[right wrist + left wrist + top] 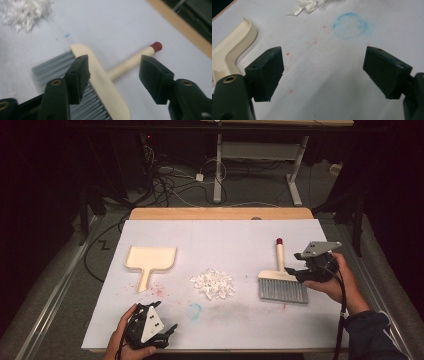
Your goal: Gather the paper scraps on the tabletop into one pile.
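We are at the very start of a sweep-up, by the look of it. The pile of white scraps [213,283] sits unswept in the middle of the white table sheet [225,235], the dustpan [149,260] lies untouched at about nine o'clock from it, and the brush [281,282] lies flat at three o'clock — nothing is gathered yet. What remains, we judge, is everything: gripping the brush, taking the dustpan, pushing the scraps in.

Our right gripper [306,271] hovers at the brush's right edge, jaws spread and holding nothing. In the right gripper view the brush head [100,80] runs up between the jaws and partly behind the left one, with the handle [130,62] angling away toward two o'clock to its red tip [156,46]; whether a jaw already touches the wood we cannot tell.

Our left gripper [167,332] waits near the table's front edge, at about seven o'clock from the scraps, jaws likewise wide apart and empty. In its own view the dustpan's handle [227,55] lies off at nine o'clock — near, but apart — with a faint blue ring mark [350,25] ahead at one o'clock.
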The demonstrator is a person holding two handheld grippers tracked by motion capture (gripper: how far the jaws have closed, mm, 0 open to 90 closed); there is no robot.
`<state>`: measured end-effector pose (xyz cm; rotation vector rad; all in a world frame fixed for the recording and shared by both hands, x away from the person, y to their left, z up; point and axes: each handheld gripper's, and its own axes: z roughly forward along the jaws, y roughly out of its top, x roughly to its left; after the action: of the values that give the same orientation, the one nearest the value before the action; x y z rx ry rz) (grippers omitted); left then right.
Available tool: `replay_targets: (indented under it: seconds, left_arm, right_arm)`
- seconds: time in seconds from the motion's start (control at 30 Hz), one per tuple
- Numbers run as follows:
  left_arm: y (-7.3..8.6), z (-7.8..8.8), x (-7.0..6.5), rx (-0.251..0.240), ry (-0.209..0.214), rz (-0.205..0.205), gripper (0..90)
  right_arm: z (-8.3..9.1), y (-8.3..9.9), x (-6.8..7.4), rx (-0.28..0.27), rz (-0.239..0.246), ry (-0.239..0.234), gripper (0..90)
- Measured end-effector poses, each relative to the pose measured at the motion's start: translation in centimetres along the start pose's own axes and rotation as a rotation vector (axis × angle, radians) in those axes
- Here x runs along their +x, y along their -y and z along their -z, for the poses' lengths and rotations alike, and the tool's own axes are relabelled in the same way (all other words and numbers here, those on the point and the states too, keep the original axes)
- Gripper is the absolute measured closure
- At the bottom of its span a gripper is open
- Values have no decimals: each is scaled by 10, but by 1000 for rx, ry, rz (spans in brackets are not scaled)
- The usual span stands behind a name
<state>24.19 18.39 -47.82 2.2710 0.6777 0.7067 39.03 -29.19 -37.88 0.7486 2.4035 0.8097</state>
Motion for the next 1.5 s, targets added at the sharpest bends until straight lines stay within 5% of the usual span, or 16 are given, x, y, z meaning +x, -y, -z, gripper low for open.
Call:
replay_targets:
  seconds: [0.17,0.27,0.6,0.77,0.97,1.5]
  left_arm:
    - [0,1,1,-8,-3,-3,162]
    - [0,3,2,-18,-17,5,162]
    - [-4,2,10,-60,-66,48,163]
    - [-3,0,13,-63,-72,62,162]
    - [-1,1,13,-62,-74,63,163]
    - [-3,-1,11,-50,-70,34,162]
  right_arm:
    - [16,8,11,-150,-68,19,370]
    - [24,15,23,-226,-91,82,344]
    - [27,46,68,-359,-135,168,277]
    - [18,66,87,-335,-97,174,261]
    - [22,67,101,-356,-66,161,258]
    - [21,64,104,-365,-57,165,256]
